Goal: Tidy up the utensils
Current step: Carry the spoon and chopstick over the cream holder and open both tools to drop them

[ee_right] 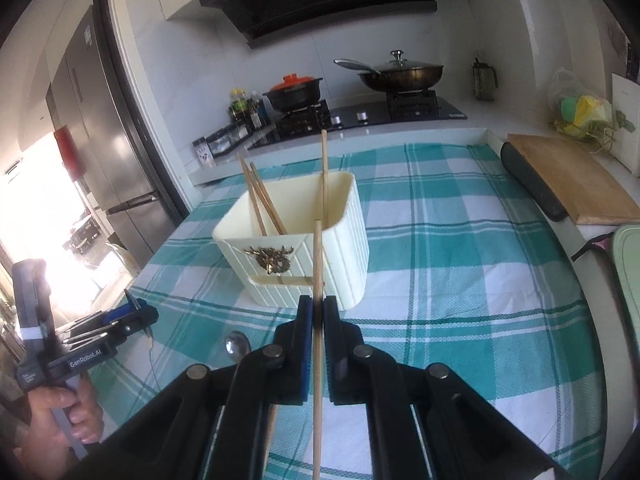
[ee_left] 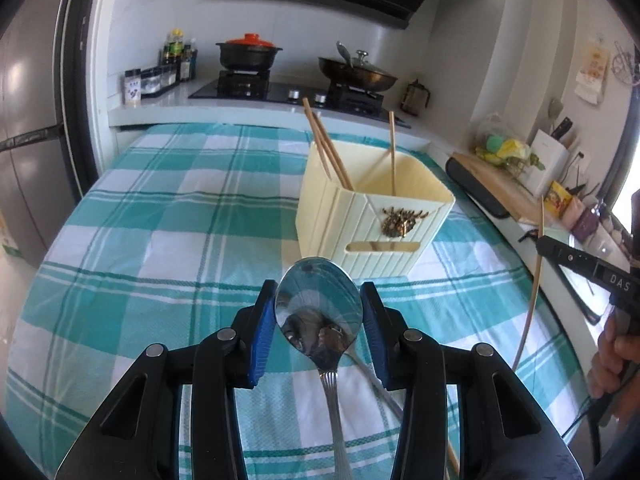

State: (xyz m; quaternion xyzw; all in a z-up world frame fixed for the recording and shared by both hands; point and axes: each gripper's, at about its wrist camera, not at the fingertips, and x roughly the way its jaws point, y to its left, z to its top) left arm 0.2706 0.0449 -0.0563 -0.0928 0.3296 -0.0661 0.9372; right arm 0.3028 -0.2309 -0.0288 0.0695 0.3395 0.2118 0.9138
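A cream ribbed utensil box (ee_left: 372, 216) stands on the checked cloth and holds three wooden chopsticks (ee_left: 326, 148). It also shows in the right wrist view (ee_right: 304, 248). My left gripper (ee_left: 319, 300) is shut on the bowl of a metal spoon (ee_left: 320, 312), just in front of the box. My right gripper (ee_right: 319, 308) is shut on a single wooden chopstick (ee_right: 318, 280), held upright in front of the box. That chopstick (ee_left: 536, 264) and the right gripper (ee_left: 592, 268) show at the right in the left wrist view. The left gripper (ee_right: 132, 312) shows at the left in the right wrist view.
A second spoon (ee_right: 237, 345) lies on the teal checked cloth (ee_left: 160, 216) near my right gripper. A stove with a black pot (ee_left: 249, 54) and a wok (ee_left: 358, 72) is behind. A wooden cutting board (ee_right: 576, 184) lies to the right. A fridge (ee_right: 104, 140) stands left.
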